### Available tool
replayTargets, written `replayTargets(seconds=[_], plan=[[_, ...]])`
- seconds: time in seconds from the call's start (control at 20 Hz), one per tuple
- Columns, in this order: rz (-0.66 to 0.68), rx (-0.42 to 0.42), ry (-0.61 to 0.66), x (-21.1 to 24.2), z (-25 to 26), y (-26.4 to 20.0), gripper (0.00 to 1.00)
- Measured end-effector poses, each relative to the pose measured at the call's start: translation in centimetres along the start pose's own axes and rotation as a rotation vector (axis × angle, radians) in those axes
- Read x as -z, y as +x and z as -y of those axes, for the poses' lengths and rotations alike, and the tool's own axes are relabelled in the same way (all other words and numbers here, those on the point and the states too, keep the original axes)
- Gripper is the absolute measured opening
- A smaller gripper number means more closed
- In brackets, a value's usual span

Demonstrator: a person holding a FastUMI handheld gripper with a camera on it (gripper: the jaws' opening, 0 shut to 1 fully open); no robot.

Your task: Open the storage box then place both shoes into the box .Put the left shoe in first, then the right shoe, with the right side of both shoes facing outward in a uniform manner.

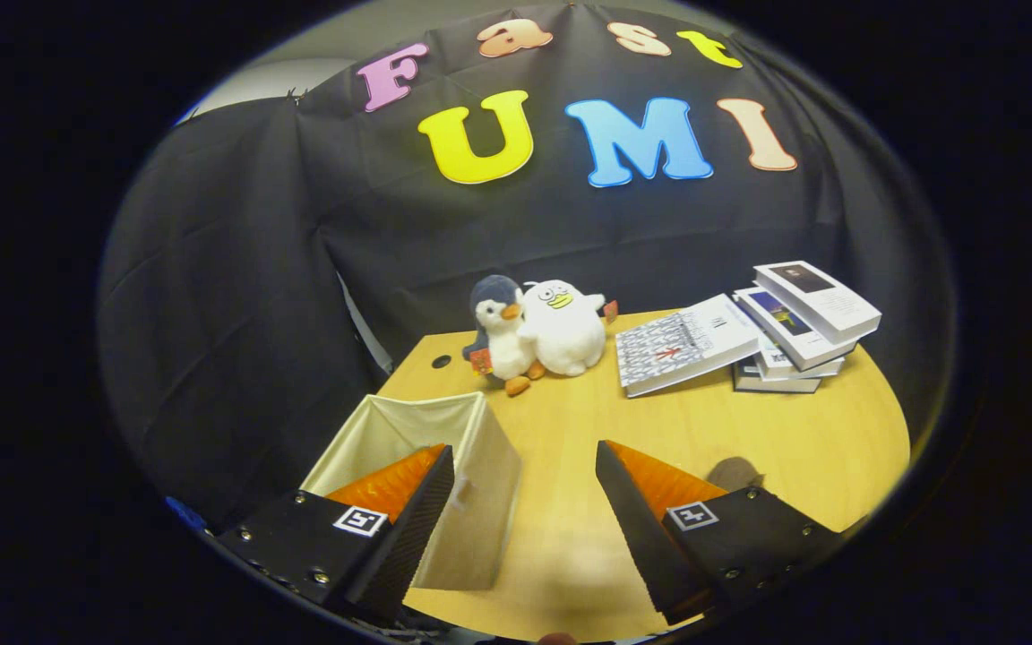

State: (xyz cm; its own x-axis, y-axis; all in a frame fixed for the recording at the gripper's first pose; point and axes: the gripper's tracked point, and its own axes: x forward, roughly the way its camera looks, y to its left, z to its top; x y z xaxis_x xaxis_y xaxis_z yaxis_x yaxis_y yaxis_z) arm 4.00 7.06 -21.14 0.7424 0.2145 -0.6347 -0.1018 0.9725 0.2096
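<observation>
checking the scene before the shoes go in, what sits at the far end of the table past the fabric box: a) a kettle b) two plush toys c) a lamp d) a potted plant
b: two plush toys stand beyond the fabric box, with the open gripper empty.

1. We look from a fisheye camera riding on the gripper (pixel 525 502), forward along its two spread fingers (pixel 408 511), which sit at the bottom of the frame.
2. We face down and across a wooden table (pixel 704 430) toward the black cloth wall filling the upper half of the frame.
3. We sit close above the table's near edge; the cream storage box (pixel 480 448) lies at lower left, plush toys (pixel 538 331) and books (pixel 749 336) farther off at mid-frame.
</observation>
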Motion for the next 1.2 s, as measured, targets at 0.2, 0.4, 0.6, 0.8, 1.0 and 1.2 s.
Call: replayTargets(seconds=[0.2,0.4,0.6,0.8,1.0,1.2], plan=[[0.001,0.085,-0.013,0.9,6.4,-1.2,0.98],[-0.031,0.146,0.004,3.2,11.8,-1.7,0.98],[-0.109,0.185,0.007,6.8,15.7,-1.5,0.98],[-0.19,0.19,0.011,10.4,17.9,-1.0,0.98],[-0.265,0.181,0.009,13.5,19.4,-0.1,0.98],[-0.319,0.157,0.009,15.5,19.6,0.7,0.98]])
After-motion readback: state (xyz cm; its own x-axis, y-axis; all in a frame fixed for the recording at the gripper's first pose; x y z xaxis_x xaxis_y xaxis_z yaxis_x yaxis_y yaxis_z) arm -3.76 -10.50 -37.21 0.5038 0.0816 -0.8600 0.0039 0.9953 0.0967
